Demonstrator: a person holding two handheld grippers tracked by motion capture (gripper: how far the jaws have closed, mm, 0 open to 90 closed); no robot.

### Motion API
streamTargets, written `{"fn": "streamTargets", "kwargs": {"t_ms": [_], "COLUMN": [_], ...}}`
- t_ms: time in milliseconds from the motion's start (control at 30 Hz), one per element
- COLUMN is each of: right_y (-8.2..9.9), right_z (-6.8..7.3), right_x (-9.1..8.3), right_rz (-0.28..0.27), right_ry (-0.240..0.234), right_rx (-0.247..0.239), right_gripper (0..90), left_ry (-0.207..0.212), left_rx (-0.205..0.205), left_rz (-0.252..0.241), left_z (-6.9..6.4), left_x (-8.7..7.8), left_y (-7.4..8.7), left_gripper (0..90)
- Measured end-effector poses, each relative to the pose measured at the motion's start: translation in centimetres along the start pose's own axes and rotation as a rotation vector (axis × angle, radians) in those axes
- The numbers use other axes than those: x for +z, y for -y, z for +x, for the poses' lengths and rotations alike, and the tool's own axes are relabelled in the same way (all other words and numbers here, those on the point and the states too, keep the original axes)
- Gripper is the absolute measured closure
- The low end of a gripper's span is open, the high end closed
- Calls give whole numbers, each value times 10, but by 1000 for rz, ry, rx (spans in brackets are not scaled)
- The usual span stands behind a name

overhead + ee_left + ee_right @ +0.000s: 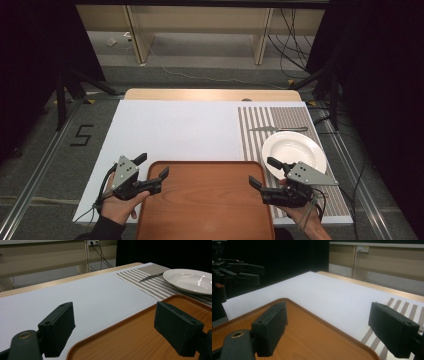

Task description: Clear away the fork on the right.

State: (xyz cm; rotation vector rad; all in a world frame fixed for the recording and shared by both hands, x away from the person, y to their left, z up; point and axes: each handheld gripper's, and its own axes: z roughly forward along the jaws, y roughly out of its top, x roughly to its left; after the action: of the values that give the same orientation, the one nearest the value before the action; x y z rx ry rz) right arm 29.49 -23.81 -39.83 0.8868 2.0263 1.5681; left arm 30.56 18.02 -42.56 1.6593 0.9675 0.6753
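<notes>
From the high view you look forward and down over the whole table (170,130). Your left gripper view sits low and close over the wooden tray (140,337), facing its far right corner and the plate (190,280). Your right gripper view skims the same tray's far left corner.

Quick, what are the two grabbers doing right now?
Left gripper: open, holding nothing, over the tray's edge.
Right gripper: open, holding nothing.

Tray (205,200) — near edge cut off.
</notes>
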Motion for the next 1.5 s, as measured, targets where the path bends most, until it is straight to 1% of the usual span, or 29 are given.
{"fn": "streamTargets", "kwargs": {"t_ms": [333,433,500,533,667,733,767,900,933,1000,1033,1100,1133,1167,1200,1233,1267,1300,1333,1367,1433,1467,1500], "right_y": [0,-3,-4,-4,-6,-6,-6,-7,-8,-8,-8,-8,-8,-8,-8,-8,-8,-8,-8,-8,-7,-7,-7], "right_z": [1,1,0,-1,-5,-6,-8,-10,-11,-13,-13,-16,-19,-19,-23,-23,-27,-27,-30,-30,-34,-35,-35], "right_x": [0,-1,-2,-3,-5,-6,-7,-8,-8,-9,-9,-10,-11,-11,-13,-13,-15,-15,-17,-17,-21,-22,-22], "right_rz": [9,20,30,44,79,83,90,109,129,151,151,184,216,216,232,232,257,257,288,288,317,330,330], "right_ry": [-8,-13,-18,-29,-34,-35,-47,-46,-43,-35,-35,-28,-18,-18,-10,-10,-10,-10,-6,-6,-3,-3,-3], "right_rx": [-7,-36,-39,-44,-49,-47,-44,-50,-57,-64,-64,-75,-91,-91,-92,-92,-96,-96,-111,-111,-126,-126,-126], "right_gripper": [164,165,167,173,167,167,168,168,167,167,167,167,168,168,173,173,177,177,184,184,203,203,203], "left_ry": [-1,-1,-1,-2,-1,-1,-1,0,0,1,1,1,1,1,0,-1,0,0,-1,-1,-2,-2,-1], "left_rx": [2,4,5,6,9,9,13,13,13,14,14,14,15,15,15,15,15,16,16,14,15,16,16], "left_rz": [0,1,2,1,2,2,4,5,5,6,6,6,6,7,7,6,6,7,9,9,6,5,6], "left_z": [0,0,0,0,0,0,0,-1,-1,-1,-1,-1,-1,-1,-1,-1,-1,-1,-1,-1,0,0,-1], "left_x": [0,0,0,0,0,0,0,0,0,0,1,1,1,1,0,0,1,1,1,0,0,0,0], "left_y": [0,0,0,0,0,0,0,0,0,0,0,0,0,0,0,0,0,0,0,1,0,0,0], "left_gripper": [164,164,164,164,164,164,164,164,164,164,164,164,164,164,164,164,164,164,164,164,164,164,164]}}
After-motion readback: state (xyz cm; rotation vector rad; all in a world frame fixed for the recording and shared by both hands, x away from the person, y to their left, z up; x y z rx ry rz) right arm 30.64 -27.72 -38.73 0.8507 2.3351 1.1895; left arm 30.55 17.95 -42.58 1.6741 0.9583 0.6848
